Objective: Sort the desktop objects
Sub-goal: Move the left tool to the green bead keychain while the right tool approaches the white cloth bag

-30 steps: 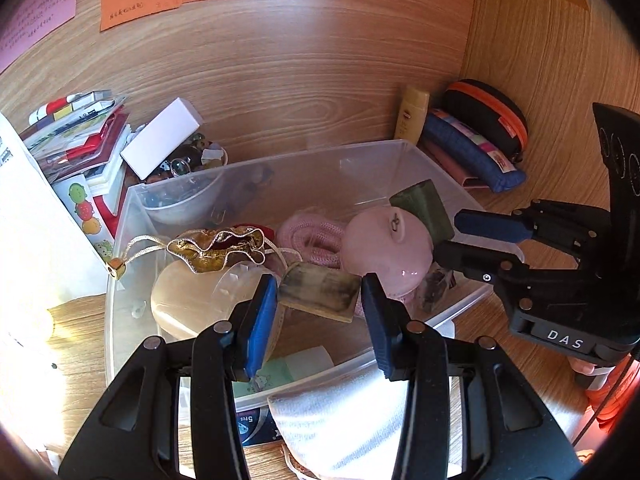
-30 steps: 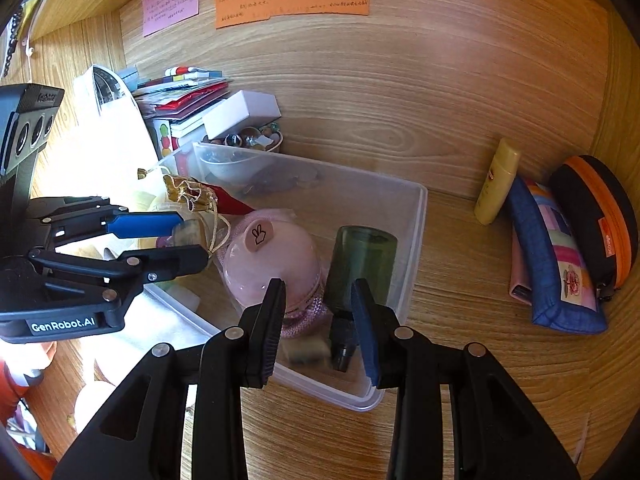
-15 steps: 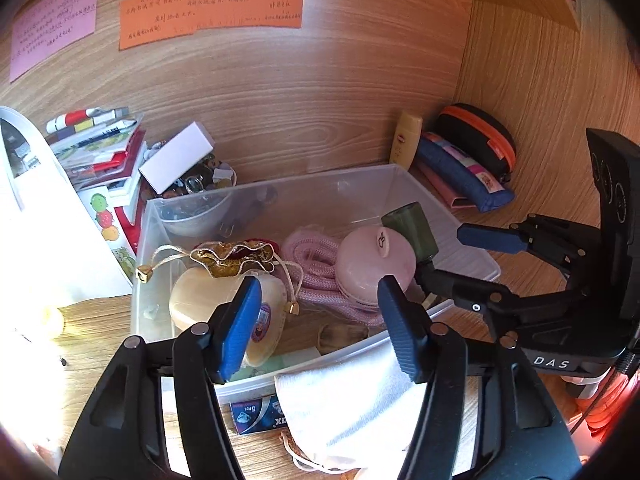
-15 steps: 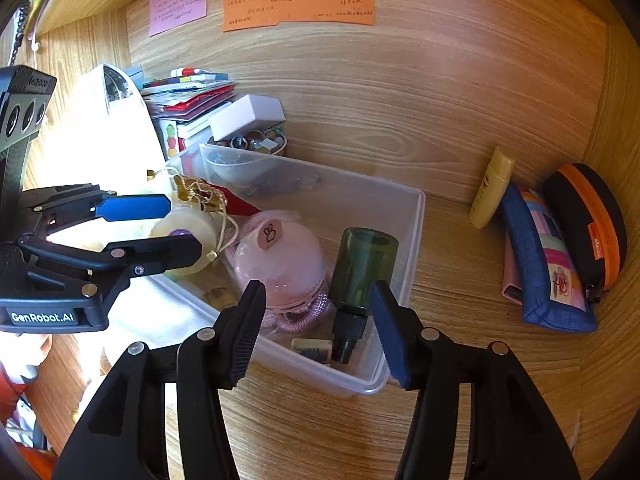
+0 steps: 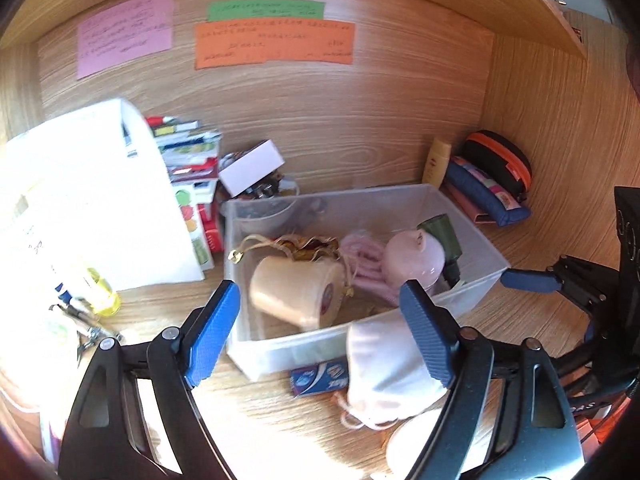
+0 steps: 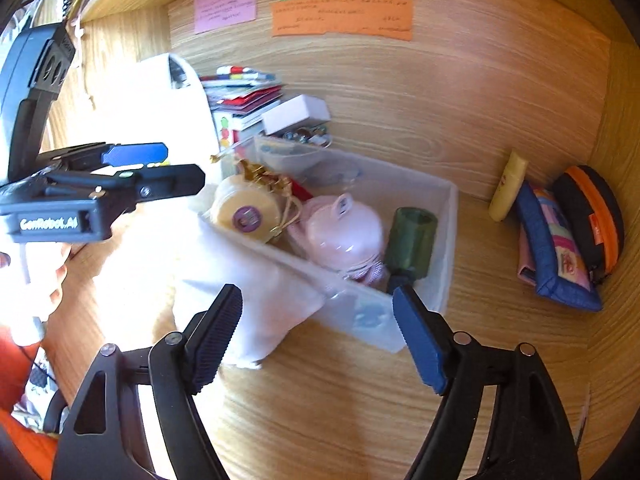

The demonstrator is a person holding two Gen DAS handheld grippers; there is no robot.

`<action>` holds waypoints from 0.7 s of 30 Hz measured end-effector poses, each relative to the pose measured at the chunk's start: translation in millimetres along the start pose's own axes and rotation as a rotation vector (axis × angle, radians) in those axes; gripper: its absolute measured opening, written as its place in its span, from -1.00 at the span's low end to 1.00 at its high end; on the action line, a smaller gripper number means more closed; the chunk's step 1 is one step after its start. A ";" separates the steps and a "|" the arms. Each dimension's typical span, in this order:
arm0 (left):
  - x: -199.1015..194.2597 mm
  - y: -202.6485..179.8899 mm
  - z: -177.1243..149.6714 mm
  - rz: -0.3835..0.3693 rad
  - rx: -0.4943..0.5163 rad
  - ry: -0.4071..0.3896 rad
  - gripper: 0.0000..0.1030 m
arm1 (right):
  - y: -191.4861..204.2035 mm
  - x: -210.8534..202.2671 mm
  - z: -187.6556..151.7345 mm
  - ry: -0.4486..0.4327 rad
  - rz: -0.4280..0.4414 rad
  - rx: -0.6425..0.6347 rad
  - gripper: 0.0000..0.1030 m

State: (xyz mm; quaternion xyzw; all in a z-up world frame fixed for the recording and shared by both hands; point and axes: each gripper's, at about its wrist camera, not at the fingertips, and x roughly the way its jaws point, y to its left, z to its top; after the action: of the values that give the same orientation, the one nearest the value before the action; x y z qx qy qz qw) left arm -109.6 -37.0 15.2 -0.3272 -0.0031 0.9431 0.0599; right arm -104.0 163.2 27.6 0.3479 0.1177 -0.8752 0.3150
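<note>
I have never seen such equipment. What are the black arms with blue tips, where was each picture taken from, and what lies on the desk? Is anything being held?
There is no robot: a person holds one hand-held gripper in each hand. Each has a camera looking forward along its two fingers, so each picture shows its own fingers at the bottom. The left gripper and right gripper also see each other from the side.

On the wooden desk stands a clear plastic box holding a pink round case, a dark green bottle and a cream roll. A white cloth pouch lies in front of it. At the right lie a yellow tube and pencil cases.

Both grippers' jaws are opening, and nothing is between them.
</note>
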 end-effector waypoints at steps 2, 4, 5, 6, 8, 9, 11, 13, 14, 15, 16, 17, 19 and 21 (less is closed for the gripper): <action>-0.1 8.8 -7.6 0.017 -0.012 0.018 0.59 | 3.2 2.3 -1.6 0.011 0.014 0.001 0.46; 1.5 18.6 -16.3 0.035 -0.028 0.039 0.59 | 11.1 7.9 -5.5 0.033 0.031 0.004 0.47; 2.5 24.3 -20.7 0.044 -0.037 0.051 0.59 | 15.2 11.4 -7.0 0.044 0.036 0.004 0.47; 3.6 29.1 -25.1 0.051 -0.045 0.061 0.59 | 21.9 19.4 -9.7 0.066 0.048 0.007 0.47; 4.8 38.3 -32.5 0.065 -0.056 0.079 0.59 | 24.2 22.9 -10.7 0.077 0.057 0.011 0.47; 5.3 42.8 -36.1 0.070 -0.060 0.087 0.59 | 26.7 27.0 -11.8 0.088 0.068 0.017 0.47; 5.6 50.2 -43.1 0.083 -0.065 0.101 0.59 | 30.1 34.8 -12.7 0.109 0.079 0.026 0.47; 5.5 56.0 -49.5 0.088 -0.069 0.111 0.59 | 32.4 43.6 -13.7 0.135 0.086 0.043 0.49; 5.4 58.4 -52.9 0.087 -0.070 0.116 0.59 | 33.1 48.1 -14.0 0.151 0.094 0.057 0.55; 5.2 60.5 -56.3 0.086 -0.072 0.120 0.59 | 34.3 54.8 -14.4 0.175 0.107 0.083 0.58; 5.3 62.4 -59.2 0.083 -0.073 0.123 0.59 | 34.3 54.8 -14.4 0.175 0.107 0.083 0.58; 5.9 63.6 -62.1 0.080 -0.072 0.128 0.59 | 35.2 57.9 -14.2 0.186 0.105 0.090 0.58; 8.7 65.0 -67.0 0.077 -0.069 0.138 0.59 | 38.0 63.9 -13.7 0.208 0.105 0.093 0.59; 11.7 66.0 -71.8 0.066 -0.072 0.150 0.59 | 41.7 67.3 -13.2 0.211 0.096 0.087 0.60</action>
State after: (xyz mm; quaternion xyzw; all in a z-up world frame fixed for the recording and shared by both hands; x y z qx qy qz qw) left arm -81.7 -103.6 -51.4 -0.3987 -0.0220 0.9167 0.0171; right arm -108.2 104.9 -27.4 0.4564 0.0953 -0.8220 0.3270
